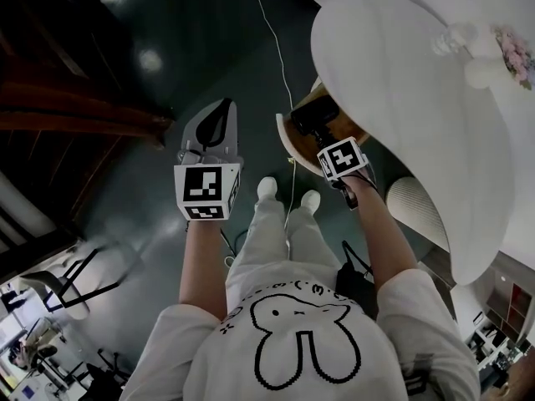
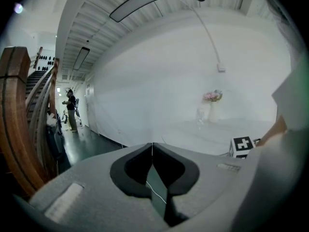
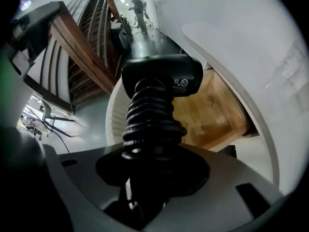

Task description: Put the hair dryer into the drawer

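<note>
Right gripper (image 1: 326, 136) (image 3: 149, 164): jaws are clamped on the hair dryer (image 1: 311, 114) (image 3: 161, 76), gripped low on the handle. A black cord (image 3: 152, 124) is wound in coils round the handle above the jaws. The gripper is pointed steeply down, dryer head away from the hand.

The hair dryer is held over the open drawer (image 1: 287, 143) (image 3: 212, 112). The drawer is pulled out from under the white table (image 1: 393, 73) (image 3: 231, 47); a wood bottom and a curved white front are seen. Contact between dryer head and drawer cannot be told from either view.

Left gripper (image 1: 219, 107) (image 2: 152, 146): jaws are closed tip to tip and nothing is held. It is kept well apart from the drawer, over the dark floor (image 1: 167, 23), pointed roughly level.

A vase (image 1: 501, 53) (image 2: 212, 105) with flowers is set on the table top. A wooden staircase (image 2: 19, 129) (image 3: 82, 42) is seen to the left. A person (image 2: 71, 109) is seen standing far down the hall.
</note>
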Tool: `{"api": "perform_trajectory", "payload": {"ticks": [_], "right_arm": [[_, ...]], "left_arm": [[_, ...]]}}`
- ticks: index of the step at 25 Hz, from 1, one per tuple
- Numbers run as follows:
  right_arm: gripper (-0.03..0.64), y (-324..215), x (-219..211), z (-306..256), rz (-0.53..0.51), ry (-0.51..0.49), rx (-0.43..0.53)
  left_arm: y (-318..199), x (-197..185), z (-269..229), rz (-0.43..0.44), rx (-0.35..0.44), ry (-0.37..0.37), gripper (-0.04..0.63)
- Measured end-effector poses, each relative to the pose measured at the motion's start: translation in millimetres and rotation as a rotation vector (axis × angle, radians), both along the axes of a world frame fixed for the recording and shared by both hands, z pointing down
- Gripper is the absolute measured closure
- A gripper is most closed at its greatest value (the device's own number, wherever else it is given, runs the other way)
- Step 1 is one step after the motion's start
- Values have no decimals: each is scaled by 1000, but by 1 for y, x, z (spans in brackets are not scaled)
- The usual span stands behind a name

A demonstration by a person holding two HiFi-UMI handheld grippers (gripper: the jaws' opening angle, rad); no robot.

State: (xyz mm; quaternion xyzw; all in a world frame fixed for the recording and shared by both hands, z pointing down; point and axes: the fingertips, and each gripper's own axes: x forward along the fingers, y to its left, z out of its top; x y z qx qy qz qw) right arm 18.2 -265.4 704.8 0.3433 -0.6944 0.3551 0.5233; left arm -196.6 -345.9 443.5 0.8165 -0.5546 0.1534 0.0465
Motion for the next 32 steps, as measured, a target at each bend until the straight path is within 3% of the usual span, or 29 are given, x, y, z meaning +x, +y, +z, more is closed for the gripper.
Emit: {"api": "perform_trajectory", "payload": {"ticks": [18,26,32], "right_arm": [[434,-19,37,49,253,274,-117],[434,-34,43,68,155,413,-94],[433,-34,51,84,215,468,-165]], "left_arm": [[8,17,2,53,19,-88,577],[10,24,9,97,25,-124,577],[12,16,17,111,18,-149,577]]}}
